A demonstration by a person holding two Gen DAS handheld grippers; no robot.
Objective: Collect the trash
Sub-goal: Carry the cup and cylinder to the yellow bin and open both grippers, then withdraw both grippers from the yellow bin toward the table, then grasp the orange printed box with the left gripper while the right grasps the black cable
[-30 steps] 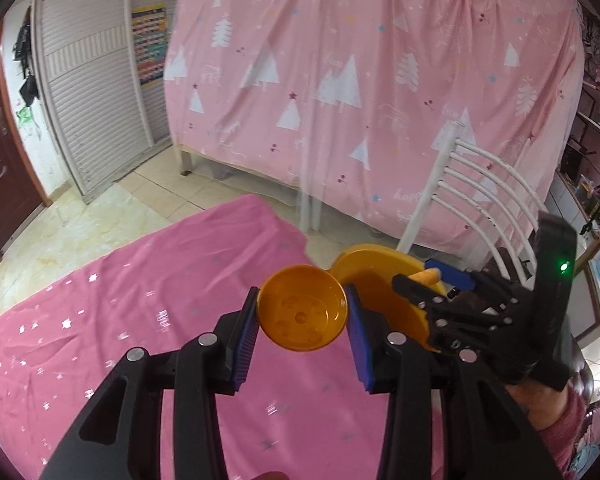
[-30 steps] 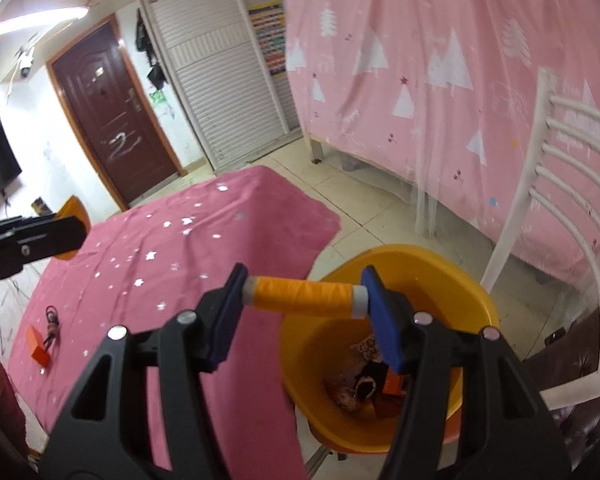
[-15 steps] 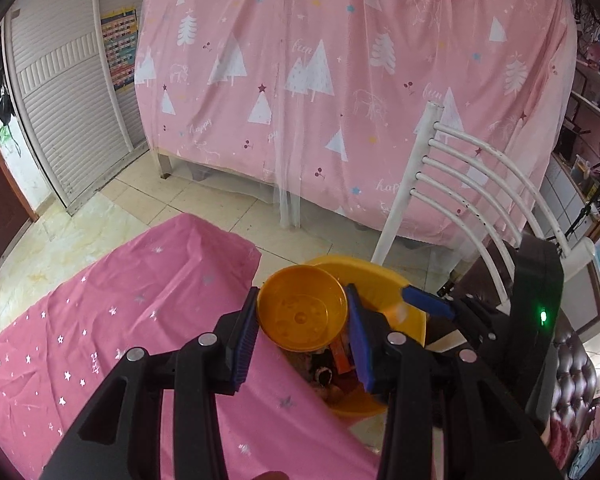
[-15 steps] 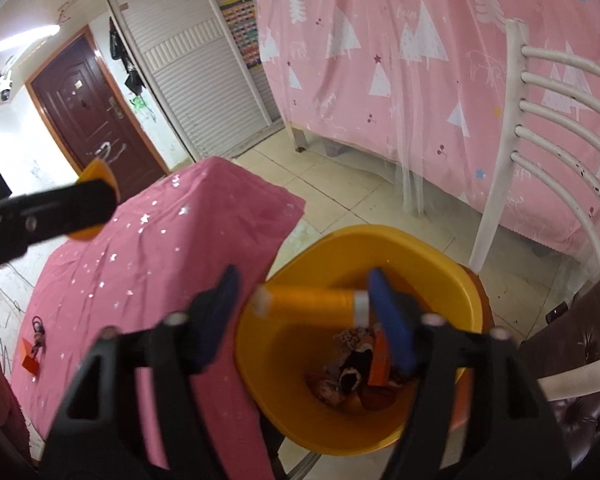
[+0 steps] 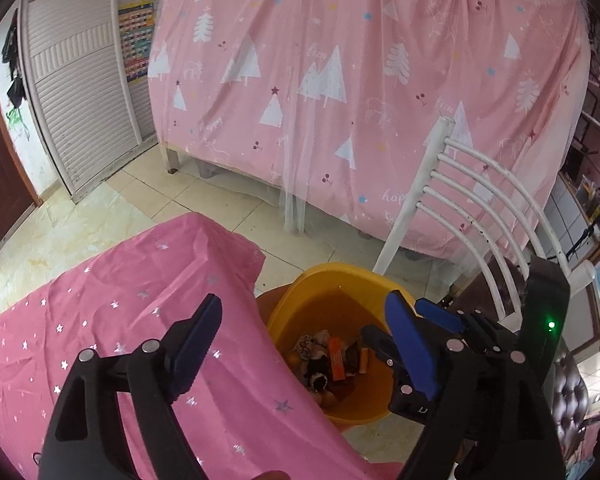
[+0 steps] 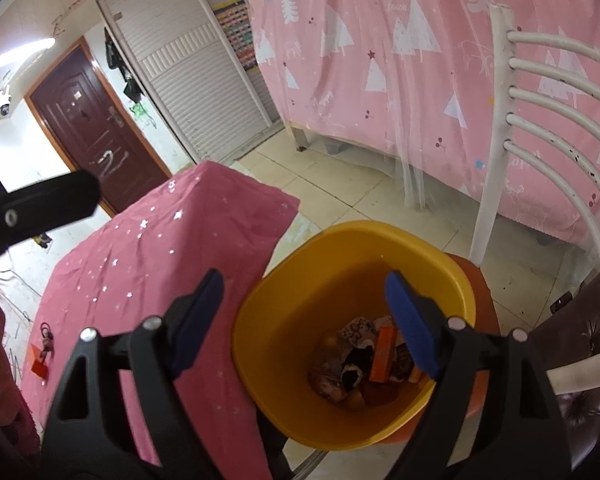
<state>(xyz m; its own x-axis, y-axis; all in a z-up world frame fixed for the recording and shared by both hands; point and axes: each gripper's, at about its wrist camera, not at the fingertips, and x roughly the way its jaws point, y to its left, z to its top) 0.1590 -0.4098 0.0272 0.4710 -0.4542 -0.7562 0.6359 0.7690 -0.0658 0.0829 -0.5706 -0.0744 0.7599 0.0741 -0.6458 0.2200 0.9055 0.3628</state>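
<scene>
A pink sheet printed with white trees [image 5: 360,92] hangs across the upper half of both views, with pale floor tiles [image 5: 204,196] below it. Lower left, a pink cloth scattered with silver stars covers the counter [image 5: 112,320], its corner drooping toward the middle of the frame. A white slatted chair back [image 6: 540,128] curves down the right side. Just beside the counter's edge, in the lower centre of each view, stands the yellow bin [image 6: 300,320], resting on an orange-red base. At its bottom lies the collected trash [image 6: 364,360]: crumpled wrappers, an orange carton [image 6: 384,354] standing on end and other small scraps too jumbled to name. The left gripper [image 5: 304,340] hangs over the counter edge and the bin's left rim, its blue-padded jaws opening, spread wide with nothing between them. The right gripper [image 6: 308,316] hangs above the bin mouth, its jaws likewise opening and empty, the right pad crossing the trash in the picture. In the left wrist view the right gripper shows at lower right with a green light lit. At the far lower left of the right wrist view, a small red tag on a cord [image 6: 42,354] lies on the counter.
</scene>
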